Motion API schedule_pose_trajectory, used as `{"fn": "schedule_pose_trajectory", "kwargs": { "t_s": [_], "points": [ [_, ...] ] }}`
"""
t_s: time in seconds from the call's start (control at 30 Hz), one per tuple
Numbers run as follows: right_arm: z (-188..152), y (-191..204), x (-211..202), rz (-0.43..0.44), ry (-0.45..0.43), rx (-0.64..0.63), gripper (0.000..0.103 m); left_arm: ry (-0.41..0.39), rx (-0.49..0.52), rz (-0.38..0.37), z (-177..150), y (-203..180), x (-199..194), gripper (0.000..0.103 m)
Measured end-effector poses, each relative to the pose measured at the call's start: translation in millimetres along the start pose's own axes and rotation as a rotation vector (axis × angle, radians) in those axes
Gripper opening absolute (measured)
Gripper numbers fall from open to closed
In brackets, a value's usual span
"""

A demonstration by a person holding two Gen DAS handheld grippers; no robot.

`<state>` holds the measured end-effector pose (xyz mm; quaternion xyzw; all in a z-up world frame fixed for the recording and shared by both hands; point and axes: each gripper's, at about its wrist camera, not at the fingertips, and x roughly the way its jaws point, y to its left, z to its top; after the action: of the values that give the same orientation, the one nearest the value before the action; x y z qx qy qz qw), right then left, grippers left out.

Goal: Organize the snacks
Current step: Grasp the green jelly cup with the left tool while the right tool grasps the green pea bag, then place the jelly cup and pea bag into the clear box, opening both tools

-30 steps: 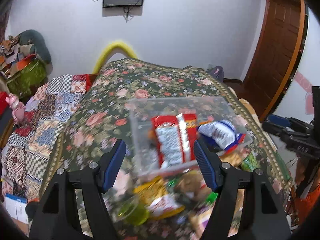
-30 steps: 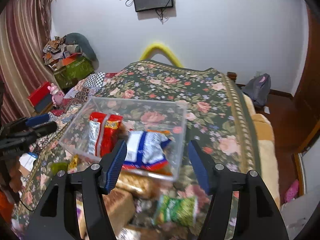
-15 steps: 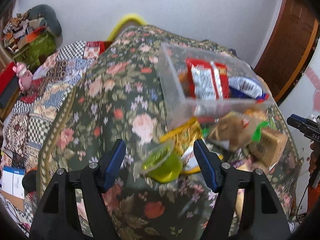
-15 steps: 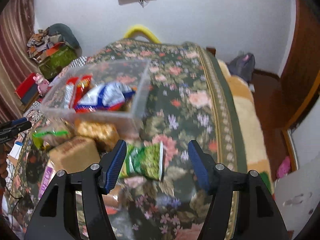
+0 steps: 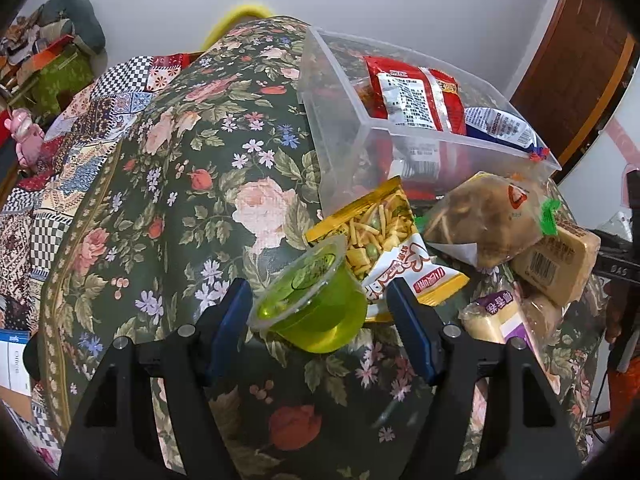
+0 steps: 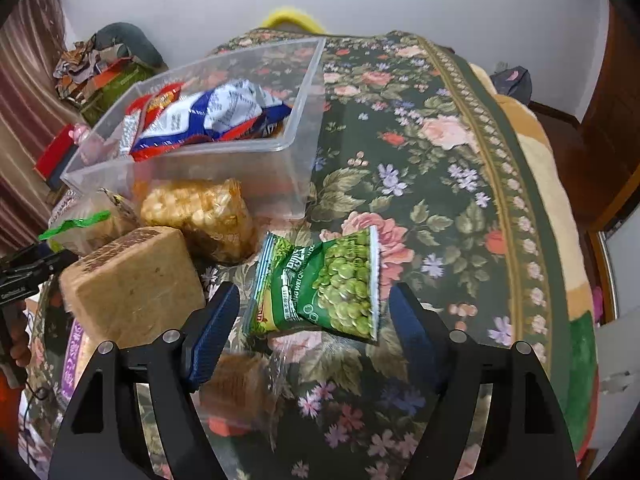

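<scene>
My left gripper (image 5: 320,320) hangs with its jaws well apart around the green jelly cup (image 5: 310,304), which lies tipped on the floral cloth (image 5: 168,184) with its sealed lid facing up and away; the left pad looks right at the rim, though I cannot tell if it touches, and nothing is clamped. I judge that cup light, smooth and slippery, with a thin wall that will buckle, so I want the pads on its sides just under the stiffer rim, squeezed gently. My right gripper (image 6: 312,320) has its jaws opening, with the green pea packet (image 6: 320,288) between them but unpressed; it is held by nothing. That packet should be light, puffy and crinkly, liable to slide, so I would pinch across its middle or a flat sealed edge. Beyond the cup, a yellow snack bag (image 5: 380,240) leans against the clear bin (image 5: 340,92), which already holds a red packet (image 5: 412,96) and a blue-and-white one (image 5: 500,128). More wrapped cakes (image 6: 132,284) crowd beside the pea packet.
</scene>
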<state>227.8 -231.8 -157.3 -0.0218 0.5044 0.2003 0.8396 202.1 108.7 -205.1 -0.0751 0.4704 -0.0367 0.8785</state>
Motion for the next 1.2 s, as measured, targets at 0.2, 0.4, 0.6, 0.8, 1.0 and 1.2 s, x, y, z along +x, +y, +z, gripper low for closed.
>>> {"fn": "schedule_pose_trajectory", "kwargs": {
  "t_s": [0.2,0.4,0.6,0.8,1.0,1.2],
  "points": [
    [-2.6,6.0,8.3,-0.025,-0.006,-0.024,0.073,-0.02,-0.02,-0.024,-2.6,7.1,0.7,0.058],
    [-2.7,1.4,2.3,-0.009,-0.026,-0.013,0.049,-0.033,-0.045,-0.027,-8.1,7.6,-3.1,0.058],
    [-6.1,0.9,-9.6,-0.021,-0.053,-0.017,0.045,-0.05,-0.04,-0.013,-10.1,0.8,-15.5,0.058],
    [1.9,3.3,-36.2,-0.033,-0.123,-0.026,0.045,-0.12,-0.026,-0.004,1.1,-7.9,-47.2,0.058],
    [20.9,11.0,-67.2,-0.011,-0.216,-0.034,0.045,-0.198,0.006,-0.005,21.6,-20.9,-73.6,0.058],
    [44.6,36.2,-78.0,0.029,-0.282,-0.085,0.045,-0.247,0.037,-0.03,46.9,-35.6,-82.8,0.058]
  ]
}}
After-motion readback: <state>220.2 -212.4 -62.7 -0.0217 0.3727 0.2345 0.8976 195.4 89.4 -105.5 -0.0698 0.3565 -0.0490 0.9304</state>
